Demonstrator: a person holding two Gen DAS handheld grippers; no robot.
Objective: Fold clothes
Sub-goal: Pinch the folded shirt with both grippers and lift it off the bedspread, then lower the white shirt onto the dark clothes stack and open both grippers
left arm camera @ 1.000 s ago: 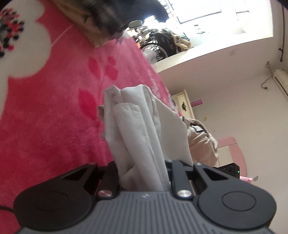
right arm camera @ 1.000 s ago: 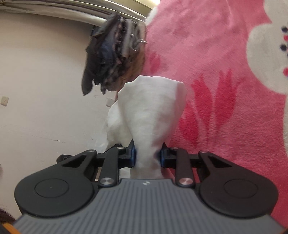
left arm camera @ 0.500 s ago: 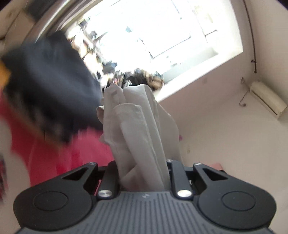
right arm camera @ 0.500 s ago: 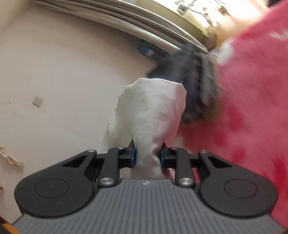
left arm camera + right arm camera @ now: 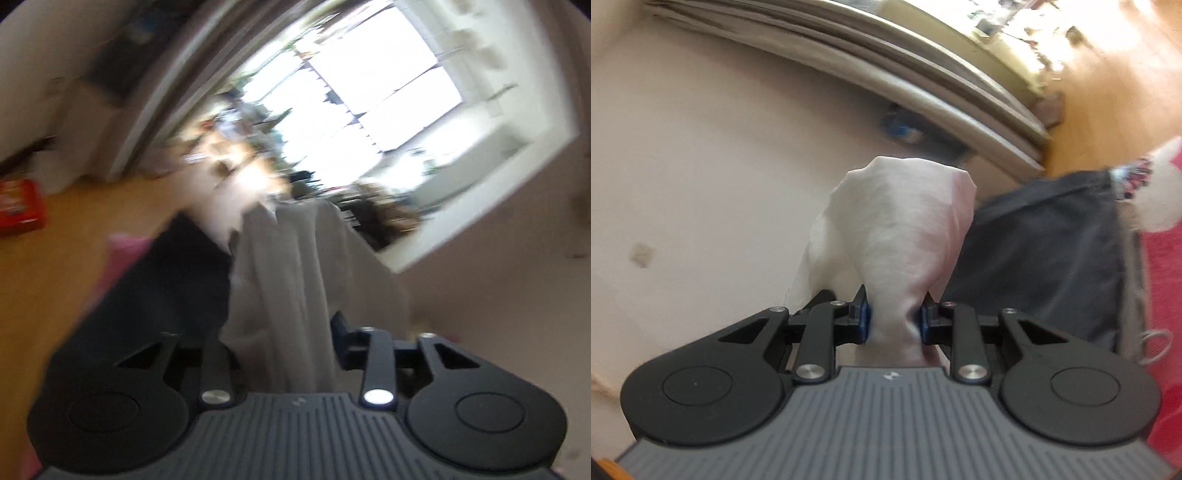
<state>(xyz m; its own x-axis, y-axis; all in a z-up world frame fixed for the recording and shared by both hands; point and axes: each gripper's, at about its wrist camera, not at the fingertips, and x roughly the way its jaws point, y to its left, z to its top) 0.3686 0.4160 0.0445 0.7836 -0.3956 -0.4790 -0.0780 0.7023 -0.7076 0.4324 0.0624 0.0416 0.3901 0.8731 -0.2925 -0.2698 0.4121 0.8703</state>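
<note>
1. In the left wrist view, a red box (image 5: pixel 20 202) lies on the wooden floor (image 5: pixel 74 236) at the far left edge, blurred.
2. Right of it, a dark garment (image 5: pixel 166 280) spreads just beyond the gripper body, with a bit of pink at its left border.
3. The left hand-held gripper (image 5: pixel 280 332) has a bunch of the white garment (image 5: pixel 291 288) standing up between its fingers. Its jaws are opening; the right finger stands off the cloth with a gap showing, and the left one is too blurred to judge.
4. Behind the cloth, to the right, a bright window (image 5: pixel 362 96) fills the background; the whole view is smeared.
5. In the right wrist view, a pale wall (image 5: pixel 701 166) takes up the left side.
6. The right hand-held gripper (image 5: pixel 894 319) is pinched on the white garment (image 5: pixel 901 236), its blue pads (image 5: pixel 863 321) pressing the narrowed neck of cloth from both sides, though the jaws are easing open slightly. The cloth balloons out above the pinch.
7. Right of it lies the dark garment (image 5: pixel 1045 258), then the red and white bedspread (image 5: pixel 1163 288) at the edge.
</note>
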